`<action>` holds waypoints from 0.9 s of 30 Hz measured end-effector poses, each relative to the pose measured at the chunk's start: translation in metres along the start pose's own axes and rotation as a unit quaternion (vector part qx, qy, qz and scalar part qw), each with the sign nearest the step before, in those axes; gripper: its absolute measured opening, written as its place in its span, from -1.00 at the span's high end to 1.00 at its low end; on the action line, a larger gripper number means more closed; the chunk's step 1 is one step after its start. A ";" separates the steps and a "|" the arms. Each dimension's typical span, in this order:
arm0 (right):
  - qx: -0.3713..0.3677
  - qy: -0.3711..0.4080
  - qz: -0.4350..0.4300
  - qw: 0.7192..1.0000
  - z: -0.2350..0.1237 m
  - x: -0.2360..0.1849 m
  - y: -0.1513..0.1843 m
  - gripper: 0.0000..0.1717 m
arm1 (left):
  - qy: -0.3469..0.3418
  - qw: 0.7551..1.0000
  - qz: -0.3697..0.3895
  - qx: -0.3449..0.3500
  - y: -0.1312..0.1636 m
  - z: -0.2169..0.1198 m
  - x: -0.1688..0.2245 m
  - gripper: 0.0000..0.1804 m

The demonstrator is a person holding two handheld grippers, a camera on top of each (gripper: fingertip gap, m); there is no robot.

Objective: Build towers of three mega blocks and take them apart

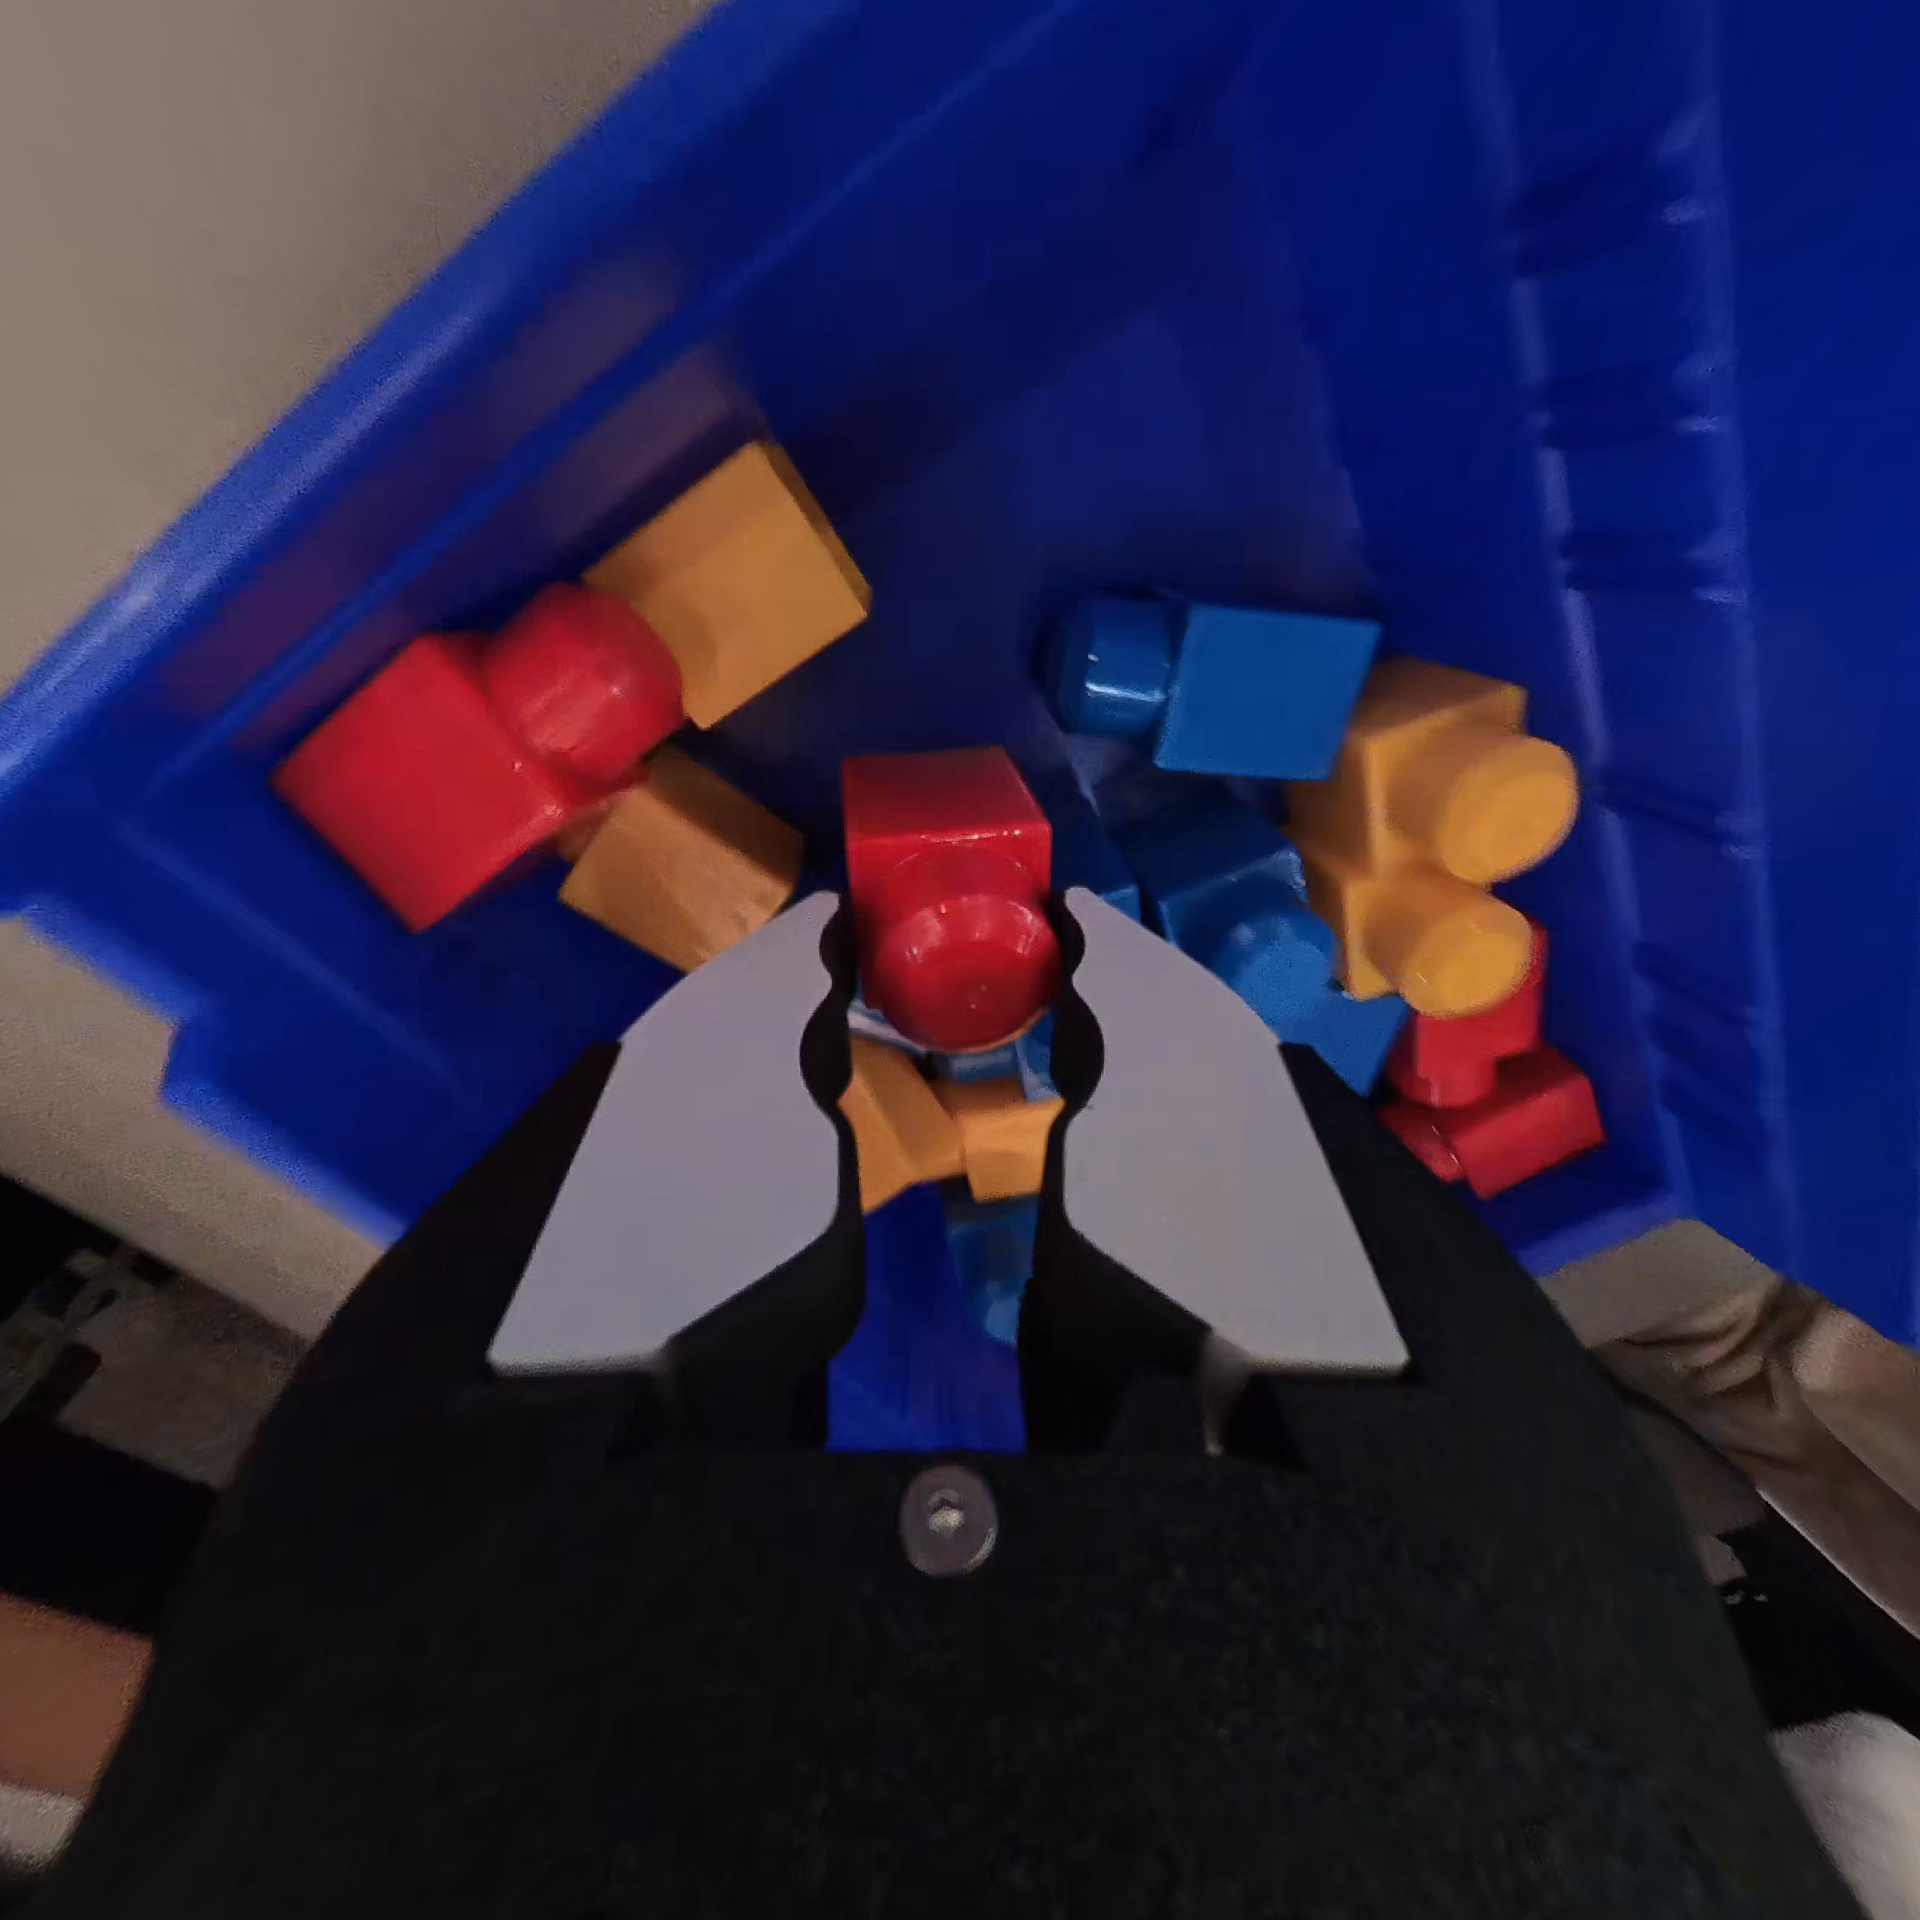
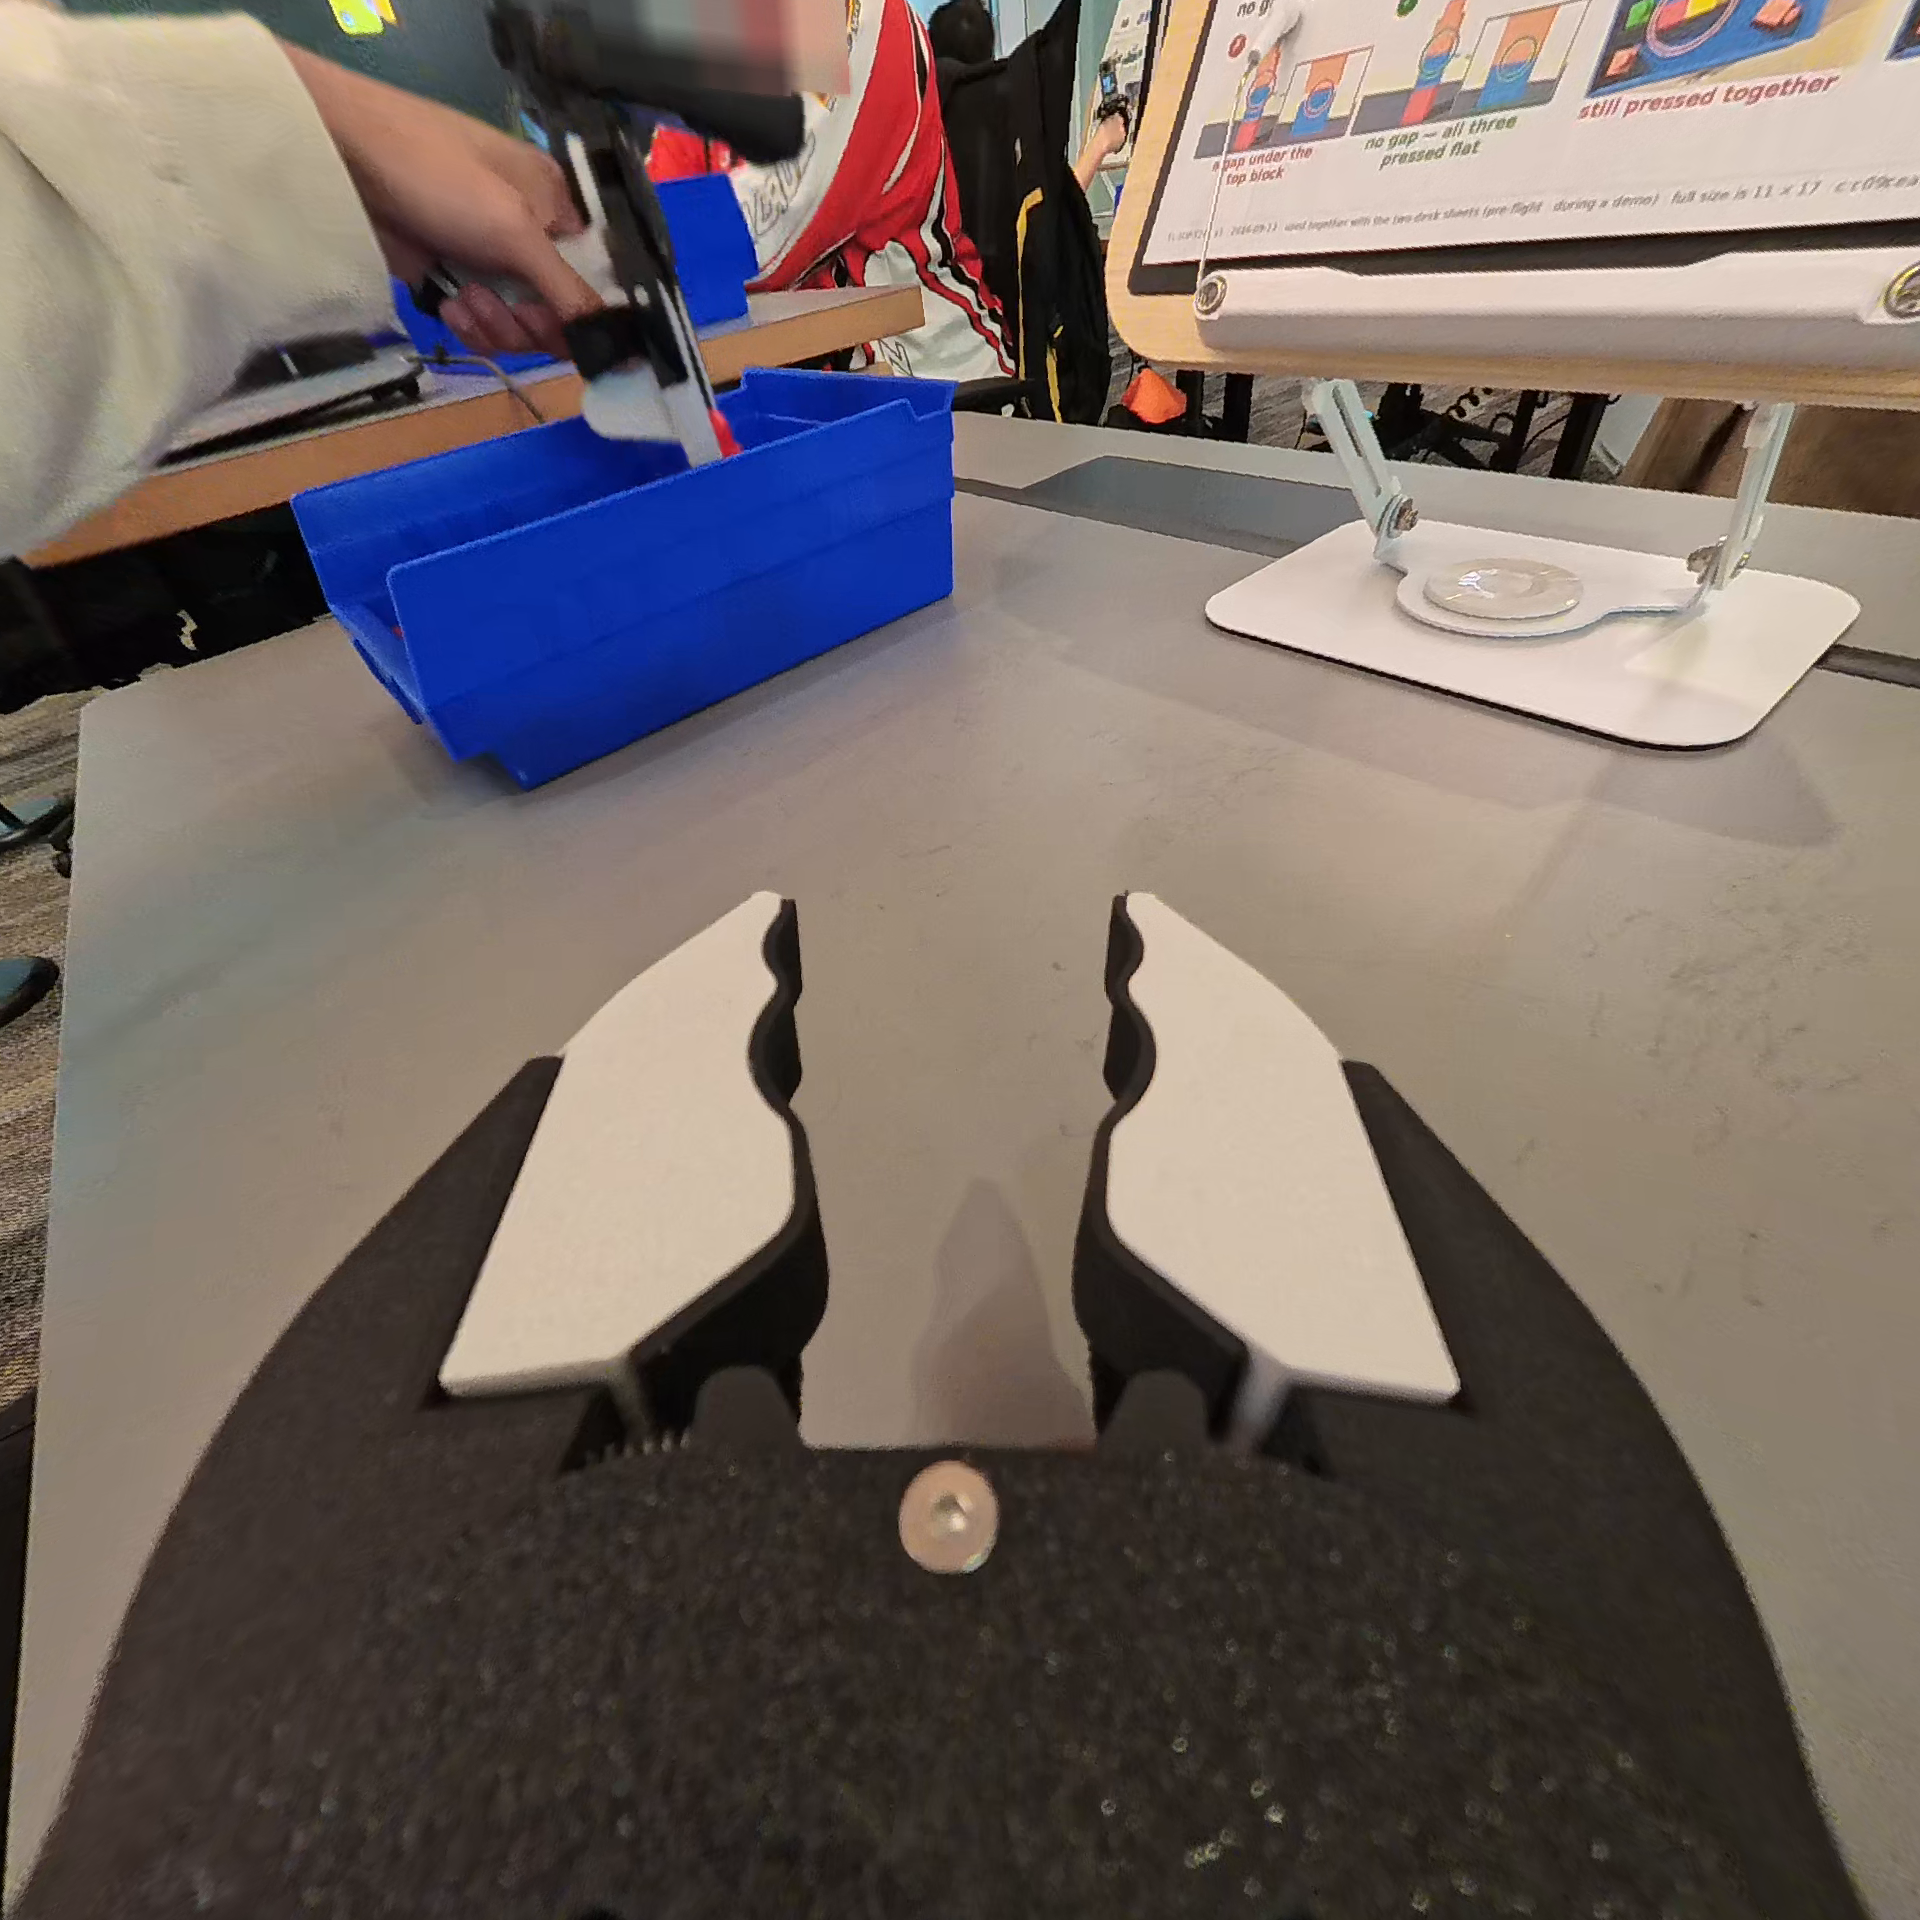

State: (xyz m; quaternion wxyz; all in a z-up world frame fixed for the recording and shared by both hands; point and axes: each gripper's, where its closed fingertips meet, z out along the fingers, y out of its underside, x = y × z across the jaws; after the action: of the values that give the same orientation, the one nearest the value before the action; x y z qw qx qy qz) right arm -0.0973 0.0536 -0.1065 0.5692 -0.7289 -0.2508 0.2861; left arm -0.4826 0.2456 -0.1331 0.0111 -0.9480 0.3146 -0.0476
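Red block (image 1: 940,883) pinched at centre frame between the grey fingers (image 1: 727,1091) of the left gripper (image 1: 948,935), pads closed in against its round stud and body, stud aimed back at the camera; likely gripped this way so the block can be lifted clear of the pile with its stud kept free for stacking. Around it, inside the blue bin (image 1: 1039,312), loose blocks heaped at random: a red block (image 1: 436,769) with orange ones (image 1: 727,582) at 10 o'clock, a blue block (image 1: 1247,686) at 1 o'clock, an orange double-stud piece (image 1: 1434,831) at 3 o'clock, another red (image 1: 1496,1101) at 4 o'clock, more orange and blue beneath the jaws. From the right wrist view: right gripper (image 2: 951,914) low at 6 o'clock, fingers (image 2: 665,1143) spread wide over bare tabletop, nothing between them, seemingly parked in wait for a partner block. Bin (image 2: 665,592) at 10 o'clock with the left gripper (image 2: 696,436) dipped into it, a hand (image 2: 468,218) and pale sleeve behind. Grey matte table (image 2: 1143,831), lightly scuffed, no tower standing on it yet. White stand (image 2: 1527,623) at 2 o'clock carrying an illustrated instruction sheet (image 2: 1558,104); beyond, a busy room with a wooden desk and another person.
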 end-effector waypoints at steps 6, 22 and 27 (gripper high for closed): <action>0.009 0.005 -0.002 1.000 -0.002 0.001 -0.003 0.35 | -0.023 0.996 0.072 0.050 -0.010 -0.089 0.047 0.61; 0.080 0.009 -0.044 0.996 -0.021 -0.004 -0.027 0.38 | 0.022 0.942 0.333 -0.016 -0.128 0.014 0.317 0.62; 0.070 0.009 -0.055 0.996 -0.020 -0.008 -0.022 0.38 | 0.025 0.944 0.327 -0.037 -0.139 0.053 0.326 0.62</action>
State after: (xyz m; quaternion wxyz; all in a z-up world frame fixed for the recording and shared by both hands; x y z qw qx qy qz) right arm -0.0893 0.0395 -0.0800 0.6359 -0.6747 -0.2645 0.2652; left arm -0.1346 0.1617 -0.1513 -0.0167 -0.7910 0.6093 -0.0531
